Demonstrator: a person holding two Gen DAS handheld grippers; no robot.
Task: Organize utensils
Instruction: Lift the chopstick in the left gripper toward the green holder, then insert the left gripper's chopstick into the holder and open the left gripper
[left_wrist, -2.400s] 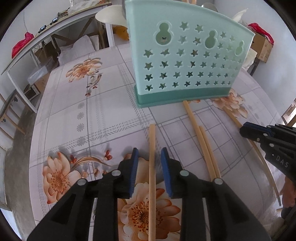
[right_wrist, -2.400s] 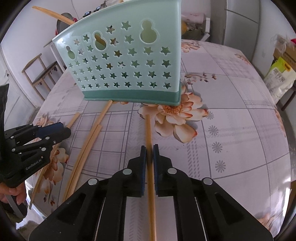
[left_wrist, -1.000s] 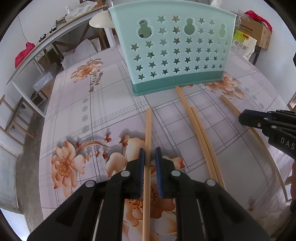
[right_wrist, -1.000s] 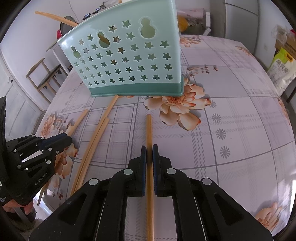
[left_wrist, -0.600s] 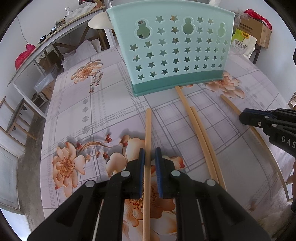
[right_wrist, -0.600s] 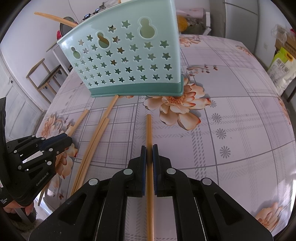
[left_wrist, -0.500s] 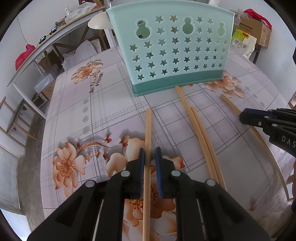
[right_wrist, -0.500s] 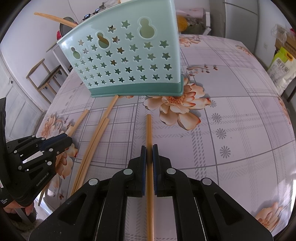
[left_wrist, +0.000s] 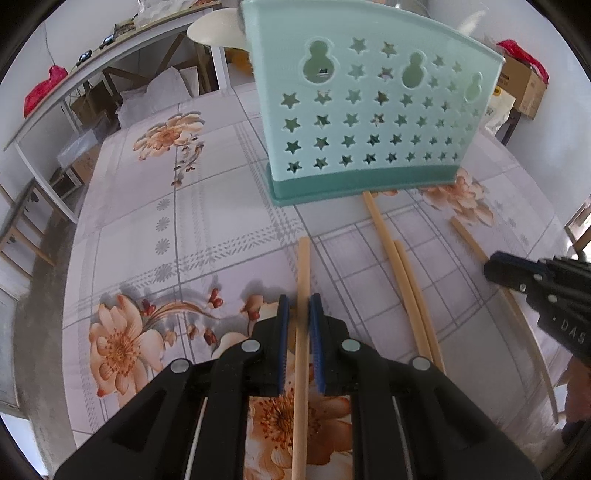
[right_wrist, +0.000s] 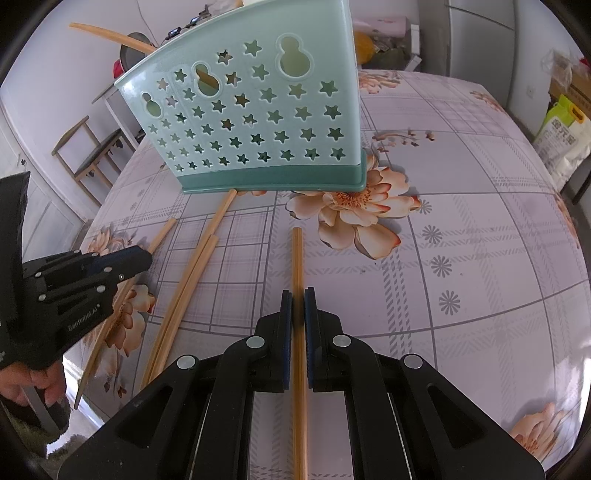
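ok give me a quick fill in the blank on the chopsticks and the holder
1. Each claw is closed on one ____.
2. The cut-outs across the holder's wall are mostly shaped like ____.
3. Between the left claw and the right claw, ____ loose chopsticks lie side by side on the table.
4. The tablecloth is printed with orange ____.

Missing words: chopstick; stars; two; flowers

Tan chopsticks (left_wrist: 404, 280) flat before upright teal holder (left_wrist: 373, 122)
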